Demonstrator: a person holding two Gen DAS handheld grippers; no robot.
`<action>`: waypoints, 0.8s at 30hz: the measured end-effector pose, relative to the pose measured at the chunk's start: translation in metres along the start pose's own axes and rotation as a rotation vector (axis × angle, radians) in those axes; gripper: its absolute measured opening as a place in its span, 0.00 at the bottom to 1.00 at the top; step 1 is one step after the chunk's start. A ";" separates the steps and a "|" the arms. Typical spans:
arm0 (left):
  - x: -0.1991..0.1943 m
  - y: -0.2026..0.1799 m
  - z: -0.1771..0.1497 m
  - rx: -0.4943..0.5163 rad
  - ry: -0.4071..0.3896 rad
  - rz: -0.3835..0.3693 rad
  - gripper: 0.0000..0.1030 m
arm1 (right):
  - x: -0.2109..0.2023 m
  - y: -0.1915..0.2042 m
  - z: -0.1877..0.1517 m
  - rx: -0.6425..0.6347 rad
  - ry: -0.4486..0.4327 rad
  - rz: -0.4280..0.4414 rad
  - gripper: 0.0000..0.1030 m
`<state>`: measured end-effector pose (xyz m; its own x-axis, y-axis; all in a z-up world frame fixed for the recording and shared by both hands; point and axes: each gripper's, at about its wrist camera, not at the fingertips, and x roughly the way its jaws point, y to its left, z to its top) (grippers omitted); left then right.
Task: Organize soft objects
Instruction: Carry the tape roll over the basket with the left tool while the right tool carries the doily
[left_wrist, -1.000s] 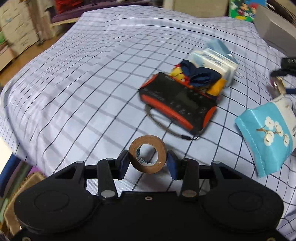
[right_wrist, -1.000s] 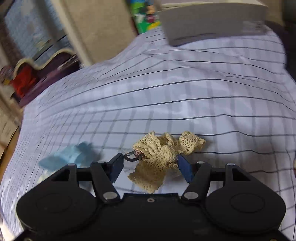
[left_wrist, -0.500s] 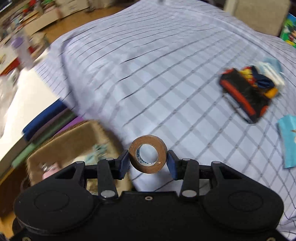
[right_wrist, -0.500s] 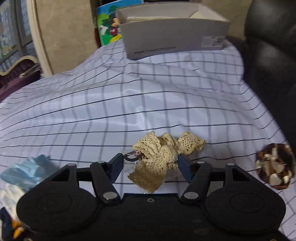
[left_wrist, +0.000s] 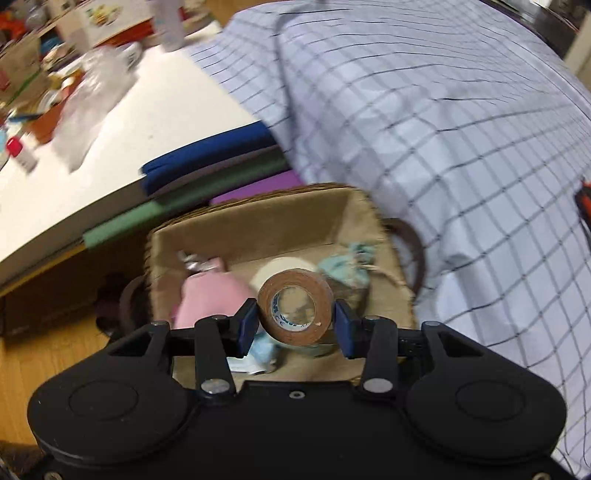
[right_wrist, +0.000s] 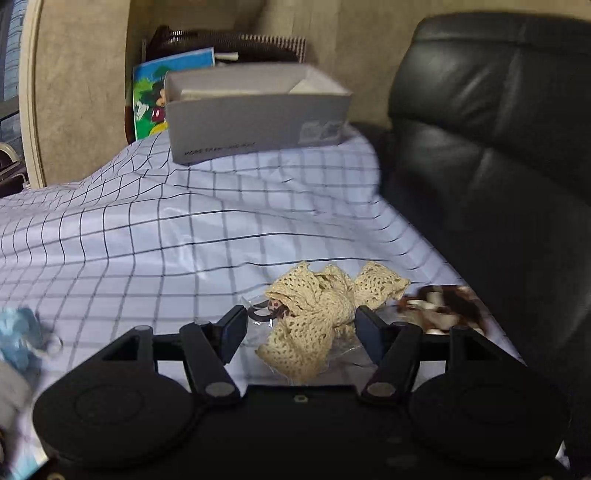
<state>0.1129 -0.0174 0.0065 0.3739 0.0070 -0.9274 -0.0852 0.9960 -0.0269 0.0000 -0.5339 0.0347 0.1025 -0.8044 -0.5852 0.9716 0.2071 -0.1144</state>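
Below, the left gripper pinches a brown tape roll between both pads, hanging over an open woven basket beside the checked bed cover. A pink pouch lies at 9 o'clock of the roll, a teal bundle at 2. The basket's far rim sits under a white tabletop. The right gripper, half spread, holds a bagged cream lace piece; its right pad presses the bag, the left stands apart. A grey box sits at 12 o'clock, a black armchair at 2.

Tape roll above basket; box behind lace bundle
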 end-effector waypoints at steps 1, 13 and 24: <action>0.000 0.004 -0.001 -0.010 -0.001 0.007 0.43 | -0.010 -0.005 -0.006 -0.007 -0.022 -0.005 0.62; 0.003 0.040 -0.016 -0.086 -0.033 0.023 0.43 | -0.166 -0.035 -0.068 -0.146 -0.084 0.263 0.62; 0.016 0.068 0.003 -0.112 -0.053 0.025 0.43 | -0.247 0.065 -0.112 -0.432 0.319 0.934 0.62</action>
<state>0.1161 0.0504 -0.0092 0.4185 0.0390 -0.9074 -0.1964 0.9793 -0.0485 0.0141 -0.2594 0.0822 0.6439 -0.0564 -0.7630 0.3738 0.8934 0.2494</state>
